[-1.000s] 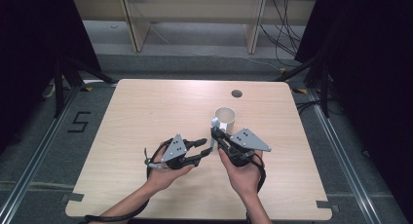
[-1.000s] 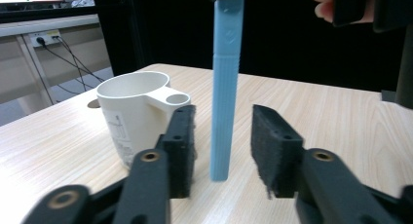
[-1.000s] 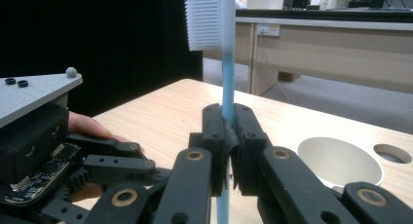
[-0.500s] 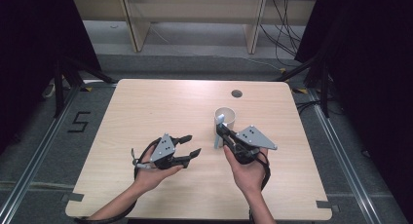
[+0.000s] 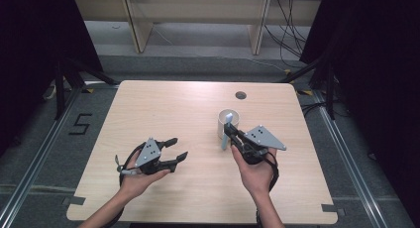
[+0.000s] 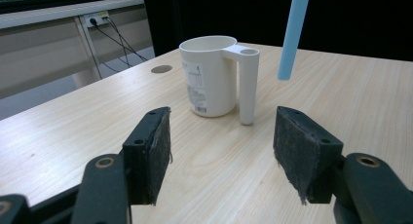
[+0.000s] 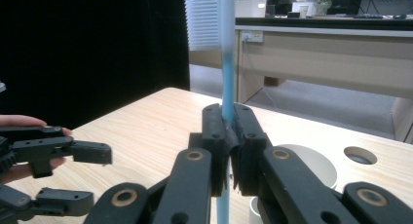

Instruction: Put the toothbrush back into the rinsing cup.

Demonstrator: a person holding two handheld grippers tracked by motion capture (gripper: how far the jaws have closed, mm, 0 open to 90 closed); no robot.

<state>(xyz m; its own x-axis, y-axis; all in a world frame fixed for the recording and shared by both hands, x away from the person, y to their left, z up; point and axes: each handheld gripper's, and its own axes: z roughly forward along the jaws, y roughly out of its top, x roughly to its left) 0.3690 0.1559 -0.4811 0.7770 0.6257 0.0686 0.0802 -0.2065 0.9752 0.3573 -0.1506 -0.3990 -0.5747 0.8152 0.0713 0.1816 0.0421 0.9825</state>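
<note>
Toward the right half of the desk [image 5: 163, 104], short of the round cable hole [image 5: 240, 95] near the far edge, a white plastic mug [image 5: 227, 123] stands upright. Its straight tube handle [image 6: 247, 83] faces the left gripper's camera, and a printed label [image 6: 197, 87] sits on its wall. The right gripper [image 5: 233, 137] is held just on the near side of the mug, its jaws pressed together on a light blue toothbrush [image 7: 226, 83]. They pinch the handle partway along. The toothbrush stands nearly upright, with its pale upper part rising above the jaws and its lower end hanging below them, close to the mug's rim. In the left gripper view that lower end hangs clear of the desk just beside the mug's handle. The left gripper [image 5: 177, 149] lies well apart, toward the near left of the desk and pointing at the mug. Its jaws have just been opening and now stand spread with only bare wood between the pads [image 6: 158, 151].
</note>
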